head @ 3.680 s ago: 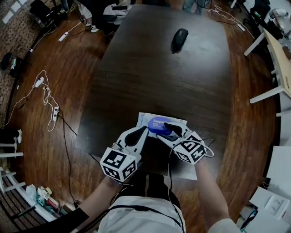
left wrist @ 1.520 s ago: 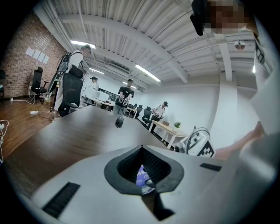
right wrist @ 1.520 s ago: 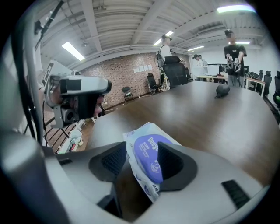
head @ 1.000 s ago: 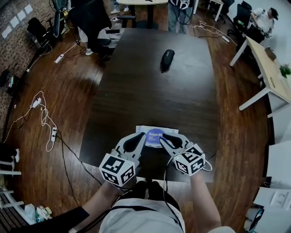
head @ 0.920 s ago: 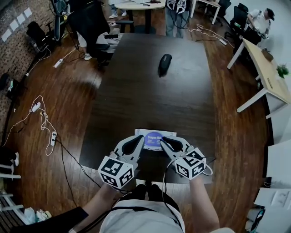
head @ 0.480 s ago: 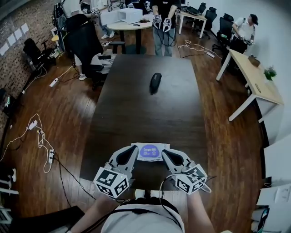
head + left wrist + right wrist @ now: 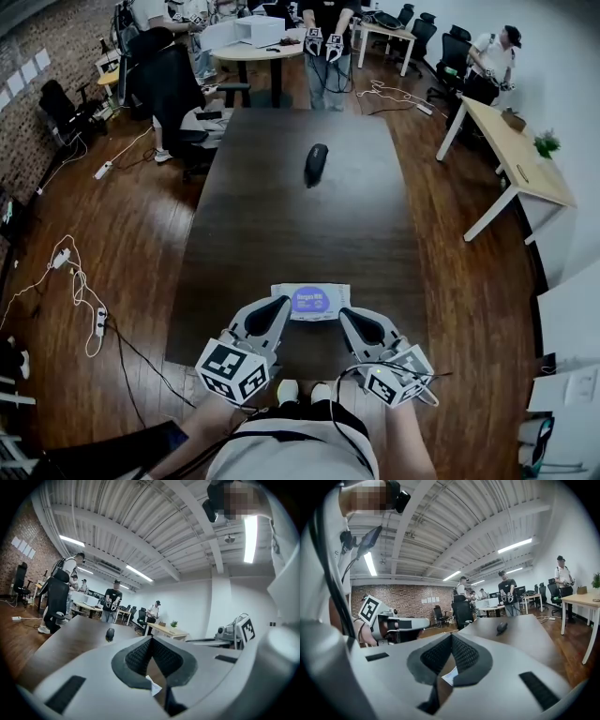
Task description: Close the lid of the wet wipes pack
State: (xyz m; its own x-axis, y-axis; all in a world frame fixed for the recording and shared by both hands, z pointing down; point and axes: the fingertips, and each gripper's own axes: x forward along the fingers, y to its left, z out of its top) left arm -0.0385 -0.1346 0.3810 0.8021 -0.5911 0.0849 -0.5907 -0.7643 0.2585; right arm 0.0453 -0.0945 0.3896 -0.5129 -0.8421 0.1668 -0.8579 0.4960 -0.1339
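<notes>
Head view: steep down over table. Gripper views: level, sharing dark object.

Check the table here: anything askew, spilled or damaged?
Nothing stands out. The wet wipes pack lies flat near the front edge of the table, its blue lid apparently down. The left gripper and right gripper are shut and empty; a black object sits farther along.

There is one wet wipes pack, one long dark table and one black mouse-shaped object. There are two grippers, the left gripper and the right gripper, each with one marker cube. At least three people are in view, plus one pale desk and one potted plant.
</notes>
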